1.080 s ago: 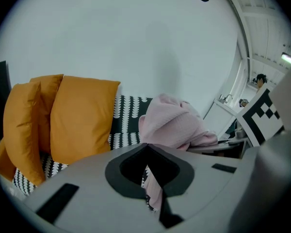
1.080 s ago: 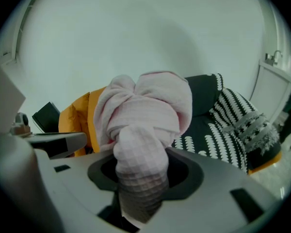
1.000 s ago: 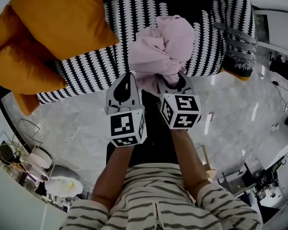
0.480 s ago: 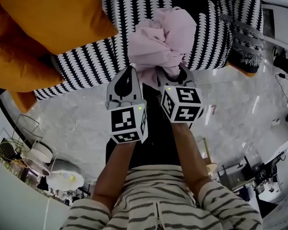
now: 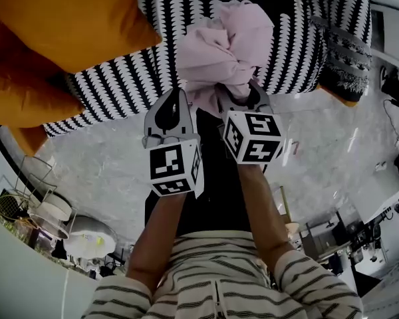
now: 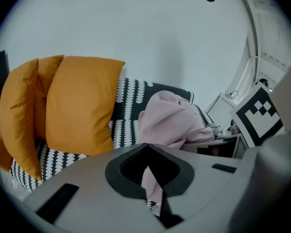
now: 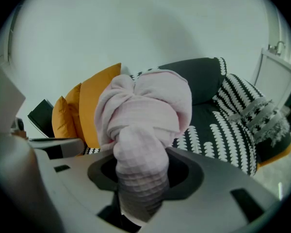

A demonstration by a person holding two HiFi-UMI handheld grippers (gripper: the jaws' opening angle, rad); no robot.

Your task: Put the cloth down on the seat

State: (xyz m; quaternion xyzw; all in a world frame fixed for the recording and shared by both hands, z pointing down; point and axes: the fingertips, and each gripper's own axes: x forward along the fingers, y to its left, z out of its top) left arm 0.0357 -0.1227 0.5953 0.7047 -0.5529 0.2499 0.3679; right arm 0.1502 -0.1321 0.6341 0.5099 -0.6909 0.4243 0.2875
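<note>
Left claw point(image 6: 150, 198): jaws narrow, pinching a thin strip of the pink cloth point(image 5: 219, 52). Right claw point(image 7: 138, 198): clamped on a thick twisted roll of the same cloth. The cloth is bunched in a lump over the front edge of the black-and-white patterned seat point(image 5: 133, 78); I cannot tell whether it touches the seat. Two orange cushions point(image 5: 66, 18) lie on the seat to the left, apart from the cloth.

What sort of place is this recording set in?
Most likely a living room or lounge corner: a black-and-white patterned sofa with plump orange cushions stands on a glossy grey marble-look floor.
</note>
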